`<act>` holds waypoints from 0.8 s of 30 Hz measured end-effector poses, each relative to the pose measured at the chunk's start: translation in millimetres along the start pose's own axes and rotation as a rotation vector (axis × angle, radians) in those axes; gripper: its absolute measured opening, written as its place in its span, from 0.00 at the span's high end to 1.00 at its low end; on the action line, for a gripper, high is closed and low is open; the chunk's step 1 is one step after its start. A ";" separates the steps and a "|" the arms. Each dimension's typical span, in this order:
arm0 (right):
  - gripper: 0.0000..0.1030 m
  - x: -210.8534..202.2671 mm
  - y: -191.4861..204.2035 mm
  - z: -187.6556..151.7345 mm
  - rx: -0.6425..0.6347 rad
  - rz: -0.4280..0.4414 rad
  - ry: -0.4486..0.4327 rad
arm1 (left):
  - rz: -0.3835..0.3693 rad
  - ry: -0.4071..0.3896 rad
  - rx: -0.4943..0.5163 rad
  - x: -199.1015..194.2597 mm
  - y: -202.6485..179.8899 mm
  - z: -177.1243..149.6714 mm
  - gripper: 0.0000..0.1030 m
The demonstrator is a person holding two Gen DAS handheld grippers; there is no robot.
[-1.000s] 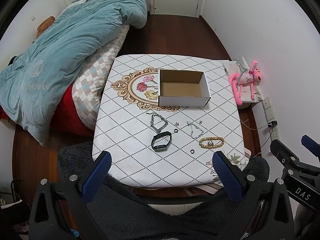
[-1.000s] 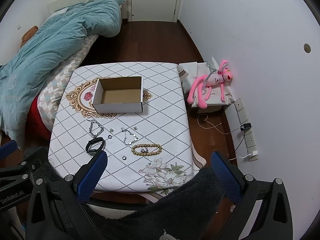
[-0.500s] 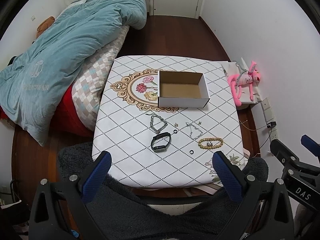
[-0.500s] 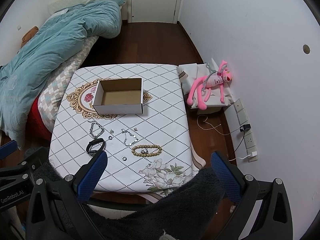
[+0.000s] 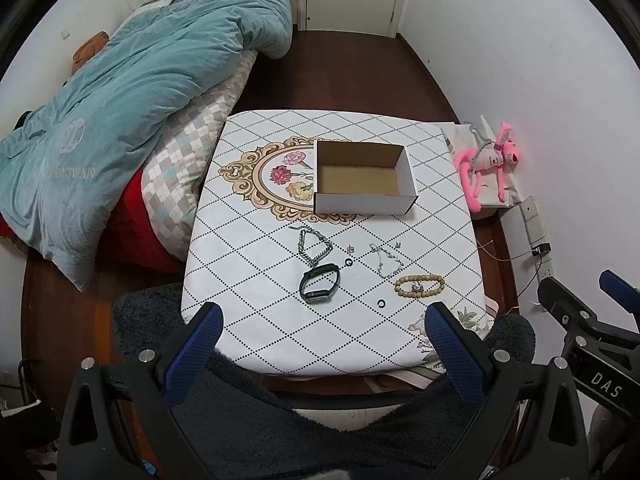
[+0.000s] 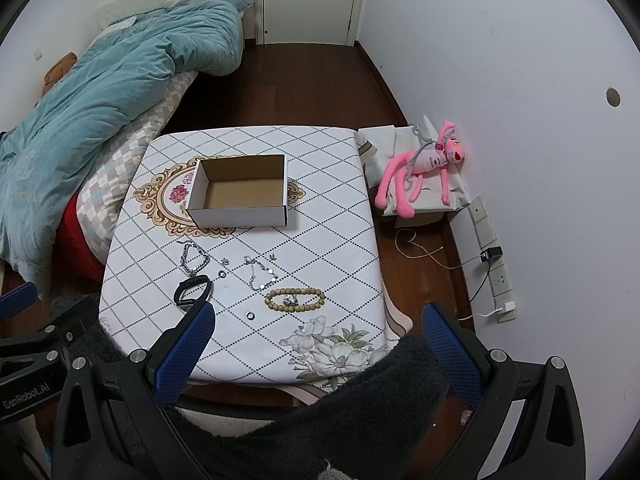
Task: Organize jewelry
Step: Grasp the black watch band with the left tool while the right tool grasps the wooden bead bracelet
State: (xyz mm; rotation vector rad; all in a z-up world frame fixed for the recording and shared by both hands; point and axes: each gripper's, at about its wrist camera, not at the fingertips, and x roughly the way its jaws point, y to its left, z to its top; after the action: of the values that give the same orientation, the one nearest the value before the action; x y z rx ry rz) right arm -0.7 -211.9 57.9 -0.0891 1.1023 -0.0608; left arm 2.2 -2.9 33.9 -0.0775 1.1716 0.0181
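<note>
Both grippers — left gripper (image 5: 320, 322) and right gripper (image 6: 318, 320) — hang spread wide and hold nothing, above the table's (image 5: 256, 344) near edge. Bracelets, rings and a black band (image 5: 320, 283) lie between that edge and the open box (image 5: 362, 178) — bare cloth lies all around.

The small charm (image 5: 416, 287) lying inside the wooden bead bracelet (image 5: 419, 286) is too tiny to identify. Two little pieces (image 6: 225, 260) beside the silver chains could be earrings or studs. The black watch band (image 6: 192, 291) is partly hidden behind a blue fingertip (image 6: 188, 344) in the right wrist view.
</note>
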 end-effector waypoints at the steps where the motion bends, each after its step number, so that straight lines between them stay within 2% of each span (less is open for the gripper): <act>1: 0.00 1.7 -0.5 0.0 0.005 0.001 0.001 | 0.001 -0.001 0.000 2.2 0.3 -1.4 0.00; 5: 0.00 22.0 -4.3 3.5 0.038 -0.002 0.012 | 0.029 -0.026 -0.013 22.6 4.2 1.9 0.00; 7: 0.00 39.5 -6.9 5.4 0.059 -0.011 0.028 | 0.069 -0.028 -0.013 40.5 8.6 3.7 0.00; 12: 0.00 90.7 -13.3 7.7 0.091 -0.057 0.069 | 0.143 0.020 -0.012 100.4 23.0 6.1 0.00; 18: 0.00 165.8 -25.6 -0.4 0.120 -0.118 0.148 | 0.187 0.090 -0.018 161.5 39.4 3.6 0.00; 20: 0.01 187.9 -29.6 -6.2 0.128 -0.123 0.180 | 0.195 0.114 -0.023 175.6 42.6 2.2 0.00; 24: 0.13 241.2 -37.4 -24.8 0.156 -0.117 0.265 | 0.180 0.153 -0.037 204.4 51.2 -1.8 0.01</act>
State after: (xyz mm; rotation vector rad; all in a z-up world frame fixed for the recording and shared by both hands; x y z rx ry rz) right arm 85.6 -272.7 -163.6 -0.0056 1.3522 -0.2694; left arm 77.2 42.7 -157.7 -0.0064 1.3287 0.1956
